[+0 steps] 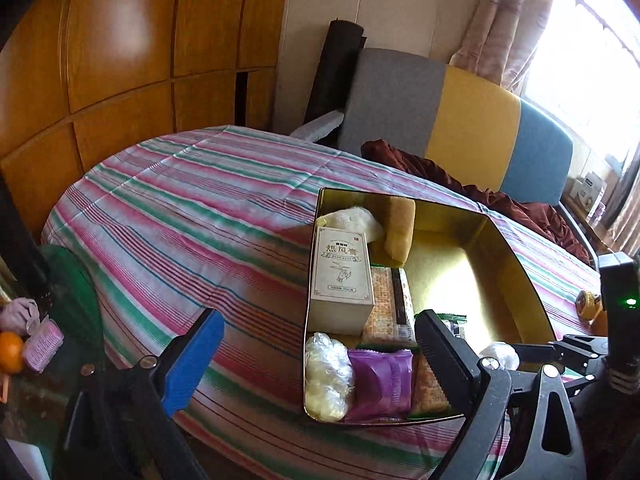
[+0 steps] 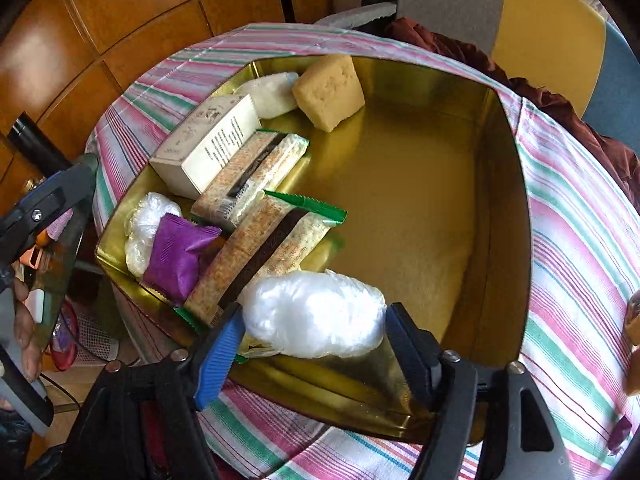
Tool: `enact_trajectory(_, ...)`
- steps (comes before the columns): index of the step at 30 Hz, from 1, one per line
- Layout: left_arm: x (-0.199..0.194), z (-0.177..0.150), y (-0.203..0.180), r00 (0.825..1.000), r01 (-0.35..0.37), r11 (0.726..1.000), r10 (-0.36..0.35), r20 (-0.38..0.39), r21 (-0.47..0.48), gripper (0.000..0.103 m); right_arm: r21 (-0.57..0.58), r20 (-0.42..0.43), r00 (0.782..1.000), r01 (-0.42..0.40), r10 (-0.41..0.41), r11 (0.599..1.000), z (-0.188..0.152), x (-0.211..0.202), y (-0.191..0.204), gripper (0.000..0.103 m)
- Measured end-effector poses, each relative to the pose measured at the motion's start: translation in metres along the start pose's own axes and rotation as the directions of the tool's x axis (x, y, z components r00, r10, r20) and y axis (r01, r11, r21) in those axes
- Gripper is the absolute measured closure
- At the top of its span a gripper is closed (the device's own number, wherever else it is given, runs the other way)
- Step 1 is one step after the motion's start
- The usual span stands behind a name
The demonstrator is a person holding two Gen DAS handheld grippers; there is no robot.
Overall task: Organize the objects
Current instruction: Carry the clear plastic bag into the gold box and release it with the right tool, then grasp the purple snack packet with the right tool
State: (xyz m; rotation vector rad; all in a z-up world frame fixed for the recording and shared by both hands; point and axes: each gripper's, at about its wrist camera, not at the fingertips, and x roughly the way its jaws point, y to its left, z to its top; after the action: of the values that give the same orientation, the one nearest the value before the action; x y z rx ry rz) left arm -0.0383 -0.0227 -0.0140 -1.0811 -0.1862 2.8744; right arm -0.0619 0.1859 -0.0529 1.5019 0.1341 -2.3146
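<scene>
The right gripper (image 2: 316, 328) brackets a clear-wrapped white bundle (image 2: 316, 316) inside the gold tin's (image 2: 516, 208) near rim, pad contact unclear. The tin's right half is bare (snacks crowd the left). The left gripper (image 1: 316, 344) is spread, empty, above the striped tabletop (image 1: 180, 200).

We hold the left gripper (image 1: 320, 356) angled downward with its blue and black fingers (image 1: 192, 360) spread wide and no pad in contact with anything. The right wrist view shows a hand (image 2: 24, 320) wrapped around its grip. The right gripper (image 2: 316, 350) points steeply down, part open. A white plastic bundle (image 2: 316, 316) fills the gap between its pads; whether they press on it cannot be determined.
</scene>
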Motion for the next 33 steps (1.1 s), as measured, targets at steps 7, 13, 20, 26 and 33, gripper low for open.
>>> enact_trajectory(7, 0.002, -0.001, -0.004, 1.0, 0.007, 1.0, -0.007, -0.016, -0.001, 0.005, -0.028, 0.091, 0.994, 0.067, -0.064, 0.997, -0.002, -0.023, 0.011, 0.022)
enact_trajectory(13, -0.003, -0.001, -0.014, 1.0, 0.019, 0.999, -0.019, -0.009, 0.029, 0.005, 0.0, 0.178, 0.975, 0.138, -0.136, 0.99, -0.009, -0.049, 0.006, 0.022)
enact_trajectory(20, -0.006, -0.002, -0.035, 0.998, 0.06, 0.995, -0.06, -0.011, 0.083, 0.005, 0.052, 0.214, 0.949, 0.227, -0.233, 0.973, -0.024, -0.075, -0.017, 0.022)
enact_trajectory(26, -0.008, 0.001, -0.059, 0.985, 0.168, 0.977, -0.164, -0.046, 0.131, 0.005, 0.167, 0.195, 0.93, 0.282, -0.312, 0.945, -0.043, -0.09, -0.062, 0.022)
enact_trajectory(33, -0.007, -0.003, -0.102, 0.959, 0.28, 0.94, -0.265, -0.1, 0.194, 0.005, 0.4, 0.092, 0.903, 0.354, -0.421, 0.846, -0.079, -0.119, -0.161, 0.022)
